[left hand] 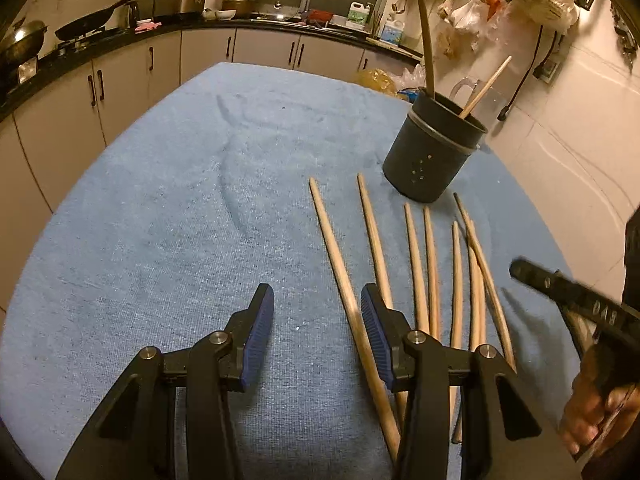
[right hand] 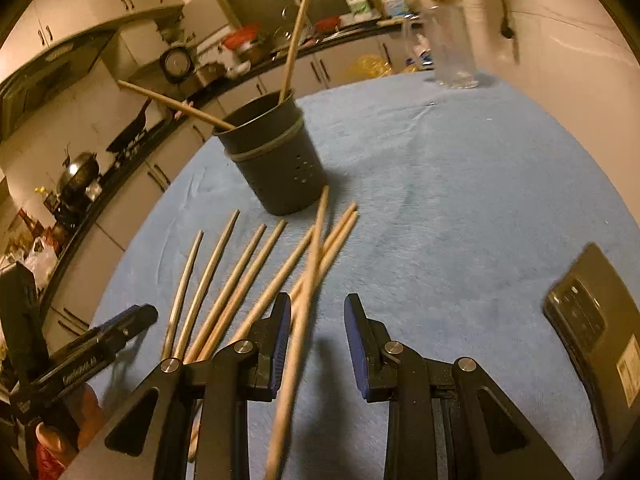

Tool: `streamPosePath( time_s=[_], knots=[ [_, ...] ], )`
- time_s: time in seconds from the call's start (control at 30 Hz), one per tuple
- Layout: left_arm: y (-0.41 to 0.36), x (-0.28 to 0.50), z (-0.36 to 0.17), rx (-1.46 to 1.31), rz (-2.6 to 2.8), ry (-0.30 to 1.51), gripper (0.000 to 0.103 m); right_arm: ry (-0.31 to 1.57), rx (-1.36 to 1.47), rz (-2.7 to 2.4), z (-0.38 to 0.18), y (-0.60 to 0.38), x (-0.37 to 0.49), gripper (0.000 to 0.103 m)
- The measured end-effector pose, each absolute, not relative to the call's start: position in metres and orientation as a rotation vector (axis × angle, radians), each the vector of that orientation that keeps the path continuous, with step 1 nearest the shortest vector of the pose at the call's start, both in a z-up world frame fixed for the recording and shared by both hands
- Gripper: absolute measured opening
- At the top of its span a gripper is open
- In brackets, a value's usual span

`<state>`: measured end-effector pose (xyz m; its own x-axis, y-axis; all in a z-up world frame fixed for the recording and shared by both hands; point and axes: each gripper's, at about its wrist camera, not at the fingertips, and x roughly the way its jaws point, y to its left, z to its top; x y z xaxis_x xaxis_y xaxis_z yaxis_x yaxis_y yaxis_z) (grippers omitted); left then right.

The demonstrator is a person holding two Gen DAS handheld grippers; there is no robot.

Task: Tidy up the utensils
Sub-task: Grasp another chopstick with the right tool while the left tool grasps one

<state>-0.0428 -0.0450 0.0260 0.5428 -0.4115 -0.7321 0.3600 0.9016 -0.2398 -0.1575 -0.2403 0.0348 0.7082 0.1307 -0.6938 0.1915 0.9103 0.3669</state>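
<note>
Seven pale wooden chopsticks (left hand: pixel 430 264) fanned out flat on the blue terry cloth (left hand: pixel 160 220), thin tips toward the dark round perforated utensil holder (left hand: pixel 434 146), thick ends toward the cameras. Rightmost sticks crossed over one another near their tips; the rest lying apart. Holder upright on the cloth just beyond the tips, a pale band around its upper part. In the left wrist view, one dark stick (left hand: pixel 425 28) and one pale stick (left hand: pixel 484 88) leaning out of it; in the right wrist view, both sticks look pale.

Left gripper (left hand: pixel 316 320) low over the cloth, blue-padded jaws moderately apart, nothing pressed between them. Leftmost chopstick (left hand: pixel 340 276) running just inside the right-hand pad; contact with that pad not resolvable. Bare cloth across the rest of the gap.

Right gripper (right hand: pixel 316 320) over the thick ends at the right side of the fan, jaws narrower but parted. One blurred chopstick (right hand: pixel 298 328) passing close along the inner face of the left-hand pad; right-hand pad clear of it. Whether pad touches stick: cannot tell.

Person's hand (left hand: pixel 596 408) on the right gripper's handle at the edge of the left view. Dark flat rectangular device (right hand: pixel 592 320) on the cloth at right. Clear glass jug (right hand: pixel 452 48) at the far edge. Kitchen counter (left hand: pixel 120 36) with pans behind.
</note>
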Motion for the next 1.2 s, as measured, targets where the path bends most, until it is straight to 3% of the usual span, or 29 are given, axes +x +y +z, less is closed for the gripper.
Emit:
streamPosePath(
  time_s=[0.3,0.6,1.03,1.07,1.2],
  knots=[
    [-0.044,-0.04,0.024,-0.091,-0.483,0.896,0.044,0.87,0.373,-0.066,0.031,-0.235,-0.112,0.03],
    [-0.044,-0.037,0.021,-0.109,-0.496,0.92,0.044,0.931,0.387,-0.086,0.019,-0.24,-0.101,0.008],
    [-0.072,0.0,0.024,-0.067,-0.482,1.066,0.043,0.929,0.477,-0.084,0.016,-0.264,-0.151,0.008],
    [-0.078,0.004,0.023,-0.043,-0.464,1.079,0.042,0.933,0.479,-0.082,0.015,-0.265,-0.152,0.008],
    [-0.093,0.013,0.024,0.033,-0.405,1.095,0.021,0.944,0.484,-0.077,0.014,-0.267,-0.152,0.008]
  ],
)
